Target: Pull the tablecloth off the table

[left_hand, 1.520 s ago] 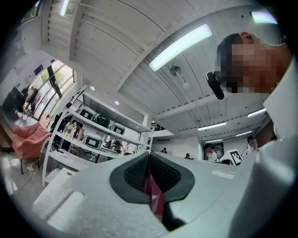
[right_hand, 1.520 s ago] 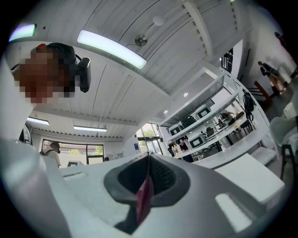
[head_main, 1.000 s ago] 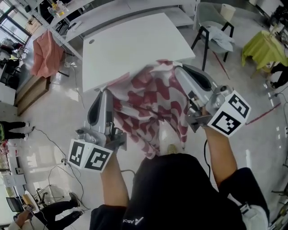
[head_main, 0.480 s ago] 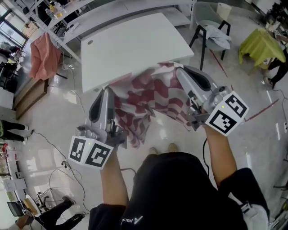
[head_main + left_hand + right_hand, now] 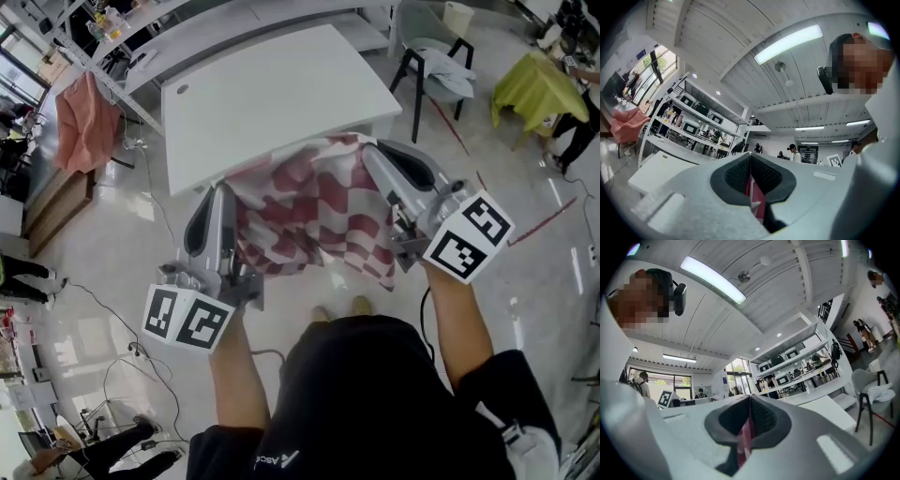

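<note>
Tablecloth (image 5: pixel 309 211) in left gripper (image 5: pixel 223 192) and right gripper (image 5: pixel 371 156)

- The white table (image 5: pixel 272 103) stands on a glossy pale floor (image 5: pixel 112 244), with a small dark round spot (image 5: pixel 181 89) near its far left corner.
- The red-and-white tablecloth (image 5: pixel 309 216) bunches right at the near edge. Touching the top or not, I can't tell.
- On the floor there's a black-legged chair (image 5: pixel 417 75) beside the table, thin cables (image 5: pixel 111 302) and a red strip (image 5: pixel 548 223).
</note>
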The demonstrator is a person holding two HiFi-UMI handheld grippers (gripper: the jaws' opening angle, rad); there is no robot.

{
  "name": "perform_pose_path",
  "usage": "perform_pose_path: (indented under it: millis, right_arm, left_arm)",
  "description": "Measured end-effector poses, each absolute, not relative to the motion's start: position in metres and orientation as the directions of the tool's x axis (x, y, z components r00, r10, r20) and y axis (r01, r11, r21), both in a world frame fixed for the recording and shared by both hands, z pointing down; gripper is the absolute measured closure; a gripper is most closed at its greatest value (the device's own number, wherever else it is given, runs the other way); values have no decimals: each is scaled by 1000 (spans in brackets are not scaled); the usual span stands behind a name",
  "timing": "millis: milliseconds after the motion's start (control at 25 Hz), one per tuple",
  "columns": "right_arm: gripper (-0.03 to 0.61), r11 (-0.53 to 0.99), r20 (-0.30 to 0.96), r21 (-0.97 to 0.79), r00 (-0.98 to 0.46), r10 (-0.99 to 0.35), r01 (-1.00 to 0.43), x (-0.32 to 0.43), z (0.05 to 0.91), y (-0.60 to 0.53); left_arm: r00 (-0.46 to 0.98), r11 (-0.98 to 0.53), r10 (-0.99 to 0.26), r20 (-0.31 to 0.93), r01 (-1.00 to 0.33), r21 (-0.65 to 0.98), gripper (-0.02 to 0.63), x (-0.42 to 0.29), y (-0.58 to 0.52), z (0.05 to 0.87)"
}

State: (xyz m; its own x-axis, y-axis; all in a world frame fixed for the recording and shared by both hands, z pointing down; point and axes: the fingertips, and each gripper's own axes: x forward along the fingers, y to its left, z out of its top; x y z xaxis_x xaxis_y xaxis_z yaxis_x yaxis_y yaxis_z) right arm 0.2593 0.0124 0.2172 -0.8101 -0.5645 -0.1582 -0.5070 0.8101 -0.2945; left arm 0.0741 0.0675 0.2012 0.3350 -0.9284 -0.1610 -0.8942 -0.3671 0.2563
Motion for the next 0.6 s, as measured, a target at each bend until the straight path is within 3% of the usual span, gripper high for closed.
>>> perform_pose_path:
  millis: [600]
  right_arm:
    - [575,799,-137,-272,-800,-584,-536,219,211,55]
  left_arm:
    - [361,-396,-917,-172,-875,278,603,34,105,199]
